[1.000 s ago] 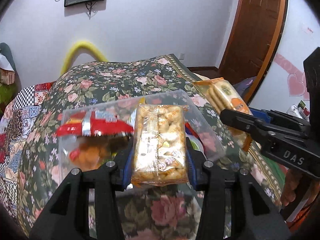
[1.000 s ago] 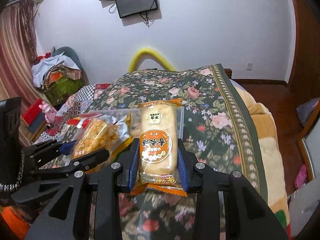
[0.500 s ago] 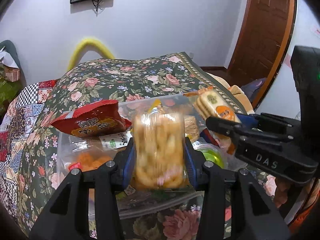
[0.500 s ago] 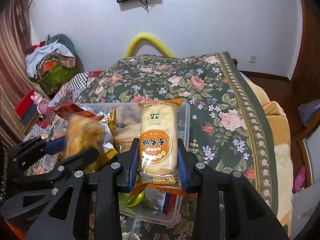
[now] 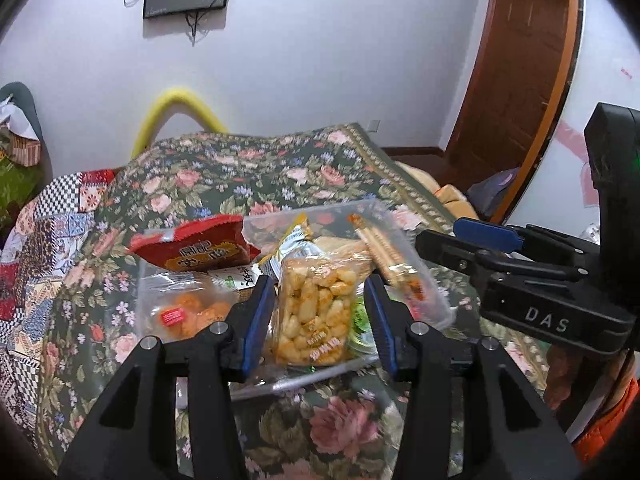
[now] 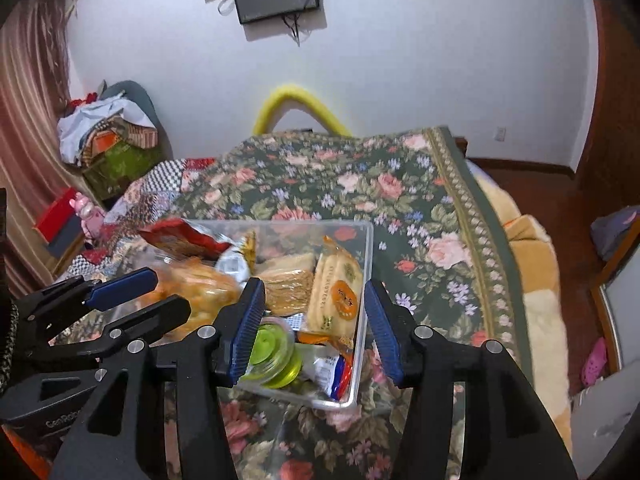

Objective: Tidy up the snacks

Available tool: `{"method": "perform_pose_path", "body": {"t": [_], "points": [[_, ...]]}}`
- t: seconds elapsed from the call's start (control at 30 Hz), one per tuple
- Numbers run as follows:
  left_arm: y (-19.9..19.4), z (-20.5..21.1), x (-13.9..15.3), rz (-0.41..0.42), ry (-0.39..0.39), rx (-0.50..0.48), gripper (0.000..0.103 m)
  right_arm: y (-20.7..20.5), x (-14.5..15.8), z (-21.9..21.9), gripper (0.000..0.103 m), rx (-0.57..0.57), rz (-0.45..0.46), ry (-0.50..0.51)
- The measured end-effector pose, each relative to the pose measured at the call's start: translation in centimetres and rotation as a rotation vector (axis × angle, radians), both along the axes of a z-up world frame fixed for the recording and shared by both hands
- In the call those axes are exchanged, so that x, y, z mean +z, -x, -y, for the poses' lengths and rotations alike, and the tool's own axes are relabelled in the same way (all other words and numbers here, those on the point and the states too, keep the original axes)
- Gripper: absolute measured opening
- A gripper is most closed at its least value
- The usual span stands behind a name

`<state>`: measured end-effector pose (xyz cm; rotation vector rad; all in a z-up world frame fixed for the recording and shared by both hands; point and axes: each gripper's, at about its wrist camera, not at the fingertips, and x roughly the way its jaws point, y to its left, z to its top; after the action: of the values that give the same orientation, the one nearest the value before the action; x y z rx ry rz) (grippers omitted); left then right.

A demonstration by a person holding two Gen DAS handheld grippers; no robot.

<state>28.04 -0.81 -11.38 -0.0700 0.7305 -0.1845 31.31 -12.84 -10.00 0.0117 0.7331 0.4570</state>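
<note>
A clear plastic box point(image 5: 436, 292) point(image 6: 370, 240) of snacks sits on the flowered bedspread. My left gripper point(image 5: 318, 292) hangs over the box's near side. A clear pack of puffed yellow pieces point(image 5: 316, 312) stands in the box between its blue pads, with a thin gap on each side. My right gripper point(image 6: 314, 286) is over the box's right half and its jaws are opening, with nothing between them. Below it, the orange-labelled rice cracker pack point(image 6: 336, 300) point(image 5: 384, 252) leans inside the box. The right gripper point(image 5: 460, 236) also shows at the right of the left wrist view.
In the box lie a red bag point(image 5: 196, 250), a bag of orange puffs point(image 5: 188, 312), a green jelly cup point(image 6: 276, 352) and several small packets. The bedspread point(image 6: 420, 200) stretches beyond the box. A person's hand in an orange sleeve point(image 5: 600, 420) holds the right gripper.
Both grippers came in over the box. The right jaws spread and the rice cracker pack dropped into the box. The puffed pack settled lower, off the left pads.
</note>
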Motion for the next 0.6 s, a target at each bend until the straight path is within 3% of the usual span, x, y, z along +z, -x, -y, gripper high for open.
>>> {"method": "perform_pose_path", "body": {"t": [0.47, 0.6], "points": [[12.9, -0.4, 12.2, 0.334, -0.018, 0.049, 0.046, 11.5, 10.2, 2.0, 0.048, 0.021, 0.276, -0.099], [16.6, -0.3, 14.0, 0.403, -0.033, 0.07, 0.063, 14.3, 11.5, 2.2, 0.058, 0.022, 0.333, -0.113]]}}
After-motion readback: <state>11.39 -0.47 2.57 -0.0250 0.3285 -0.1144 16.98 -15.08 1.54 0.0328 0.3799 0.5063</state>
